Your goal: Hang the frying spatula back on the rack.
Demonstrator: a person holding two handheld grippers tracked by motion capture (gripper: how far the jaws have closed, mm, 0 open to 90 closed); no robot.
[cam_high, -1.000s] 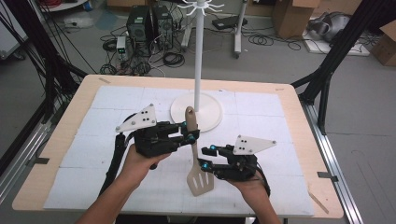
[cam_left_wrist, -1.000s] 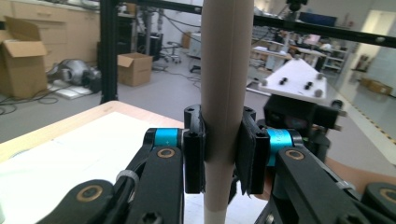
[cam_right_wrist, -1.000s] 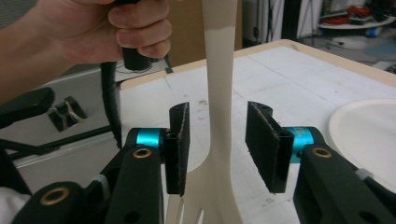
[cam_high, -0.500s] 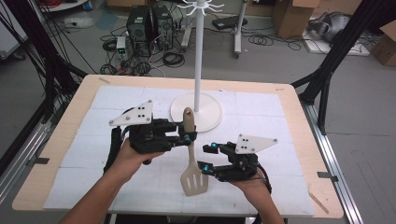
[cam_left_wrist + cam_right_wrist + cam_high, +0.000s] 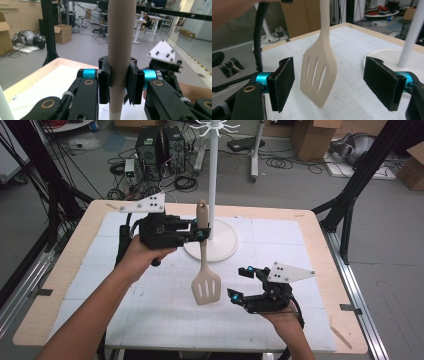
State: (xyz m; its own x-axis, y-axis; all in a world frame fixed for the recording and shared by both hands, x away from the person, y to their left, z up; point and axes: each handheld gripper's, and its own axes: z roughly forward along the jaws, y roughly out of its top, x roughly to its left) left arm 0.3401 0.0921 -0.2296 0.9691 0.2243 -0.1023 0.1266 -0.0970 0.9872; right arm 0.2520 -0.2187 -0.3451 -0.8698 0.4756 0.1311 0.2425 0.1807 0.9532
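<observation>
While our left gripper (image 5: pixel 200 231) is clamping the spatula (image 5: pixel 204 270) handle, we are spreading the right gripper (image 5: pixel 240 285) fingers beside the blade, probably heading for the rack (image 5: pixel 212 185).

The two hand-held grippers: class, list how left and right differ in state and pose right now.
The left hand-held gripper is shut on the spatula's handle; the right hand-held gripper is open, gripping nothing. The left holds the spatula up near the white stand; the right sits lower, beside the slotted blade. Both have black jaws and a grey plate.
</observation>
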